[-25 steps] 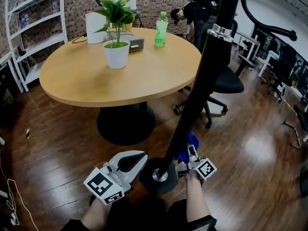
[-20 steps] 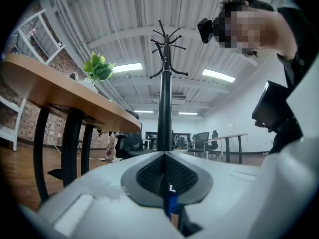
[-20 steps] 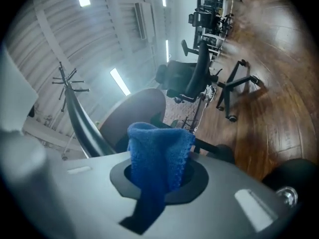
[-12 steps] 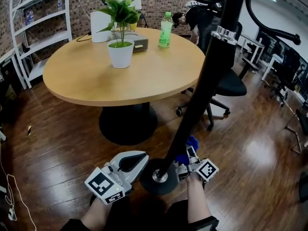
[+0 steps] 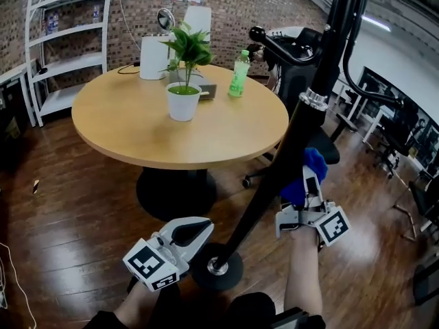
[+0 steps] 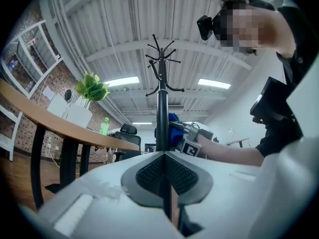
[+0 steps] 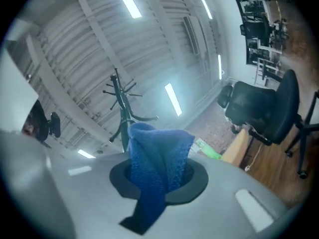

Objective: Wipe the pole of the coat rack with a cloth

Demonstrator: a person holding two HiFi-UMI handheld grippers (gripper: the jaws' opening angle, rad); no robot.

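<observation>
Black pads on the left gripper [image 5: 195, 228] are together with nothing between them. The left gripper view shows the seam shut [image 6: 163, 153] and the pole [image 6: 162, 108] standing just beyond. It sits low on the floor beside the round base [image 5: 216, 269], same spot as a second ago, idle.

The pole [image 5: 260, 190] is tilted in the head view, silver collar [image 5: 315, 100] partway up.

What changed is the right side. The right gripper [image 5: 310, 190] was down by the base and has come up the pole to a little below the collar. Its jaws are clamped on the blue cloth [image 5: 312, 162], which bunches out past the tips in the right gripper view [image 7: 157, 163]. The cloth looks pressed to the pole's right side, though I can't confirm contact.

My read is an upward wipe stroke mid-run. The lower shaft has been passed on that one side, while the collar, upper shaft and far side are likely still to do. The risk is the cloth snagging at the collar.
</observation>
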